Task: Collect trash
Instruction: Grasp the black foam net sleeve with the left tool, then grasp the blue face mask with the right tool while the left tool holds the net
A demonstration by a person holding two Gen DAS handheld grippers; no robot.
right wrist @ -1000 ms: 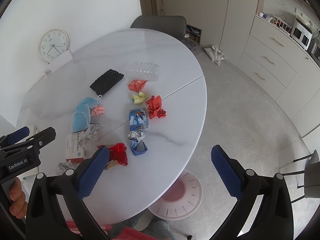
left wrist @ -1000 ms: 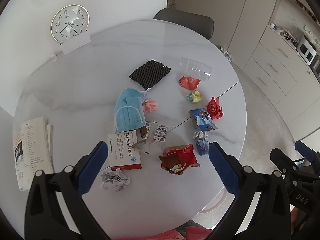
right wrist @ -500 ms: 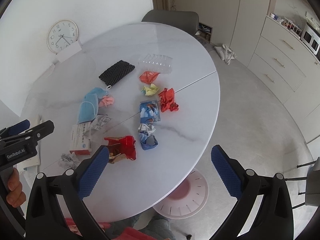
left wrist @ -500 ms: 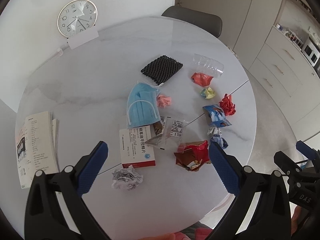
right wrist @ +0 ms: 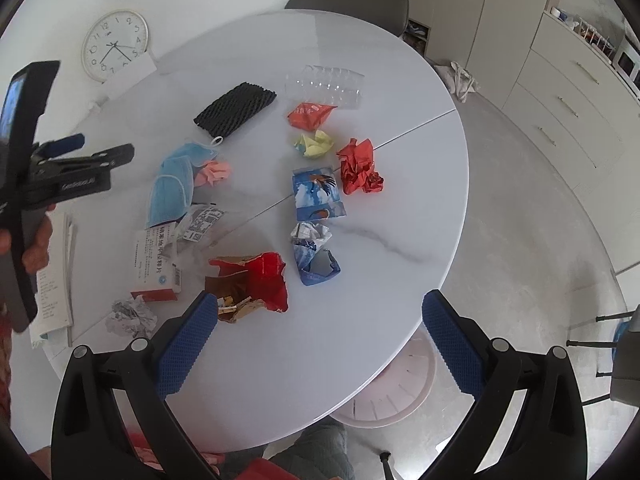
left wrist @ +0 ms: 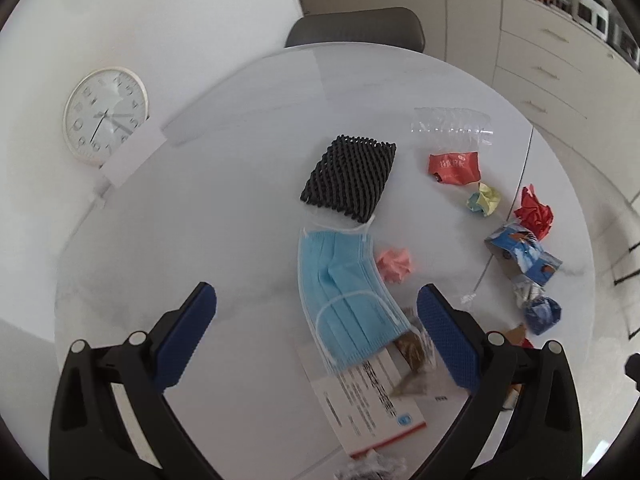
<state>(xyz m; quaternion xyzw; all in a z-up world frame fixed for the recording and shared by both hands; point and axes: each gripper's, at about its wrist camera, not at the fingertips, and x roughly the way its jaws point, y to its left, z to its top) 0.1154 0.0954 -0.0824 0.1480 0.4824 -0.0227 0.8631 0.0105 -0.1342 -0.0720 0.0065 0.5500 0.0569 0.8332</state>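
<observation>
Fingers [left wrist: 200, 316] of left gripper [left wrist: 316, 320] now nearer blue mask [left wrist: 344, 292], spread.

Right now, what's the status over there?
Left hand-held gripper open, over blue face mask. Right hand-held gripper open, empty. Trash uncollected on table. Nothing blocking.

Mask [left wrist: 348, 300] on table [left wrist: 240, 200], between mesh sleeve [left wrist: 350, 178] and box [left wrist: 372, 404].
</observation>
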